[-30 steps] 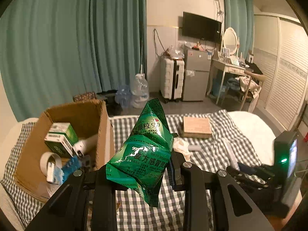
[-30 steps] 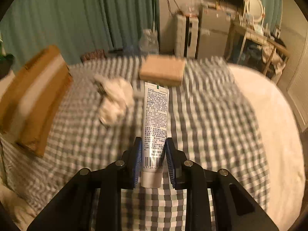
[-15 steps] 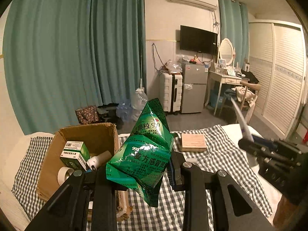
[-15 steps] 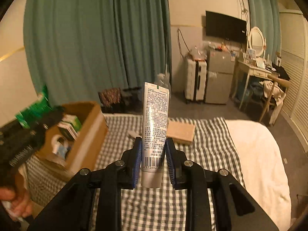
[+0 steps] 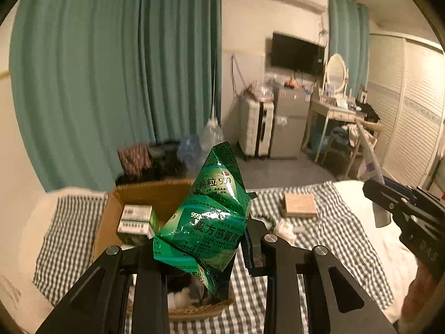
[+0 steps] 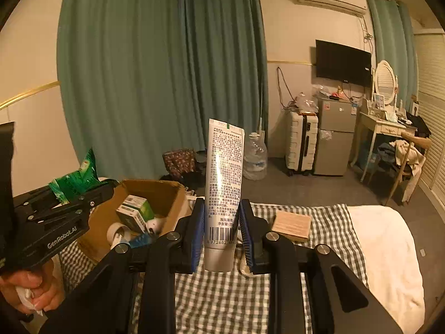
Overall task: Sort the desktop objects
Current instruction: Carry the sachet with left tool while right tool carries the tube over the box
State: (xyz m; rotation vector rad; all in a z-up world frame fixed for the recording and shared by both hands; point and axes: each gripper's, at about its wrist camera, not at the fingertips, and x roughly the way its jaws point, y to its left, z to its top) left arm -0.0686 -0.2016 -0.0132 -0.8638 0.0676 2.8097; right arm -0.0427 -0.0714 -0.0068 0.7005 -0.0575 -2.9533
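Left gripper point(image 5: 198, 250) pinching green sachet pack point(image 5: 205, 222), left finger hidden behind it; right gripper point(image 6: 221, 231) clamping upright tube point(image 6: 224, 183).

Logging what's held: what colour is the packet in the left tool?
Glossy green packet with white printed text, clearest in the left wrist view.

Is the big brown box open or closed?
Open. The cardboard box has no lid over it, and you can see a green and white carton and a tape roll inside.

glossy foil sachet point(image 5: 207, 222) | glossy plastic tube point(image 6: 224, 183) | matt cardboard box point(image 6: 169, 194) | checked cloth point(image 6: 222, 300)
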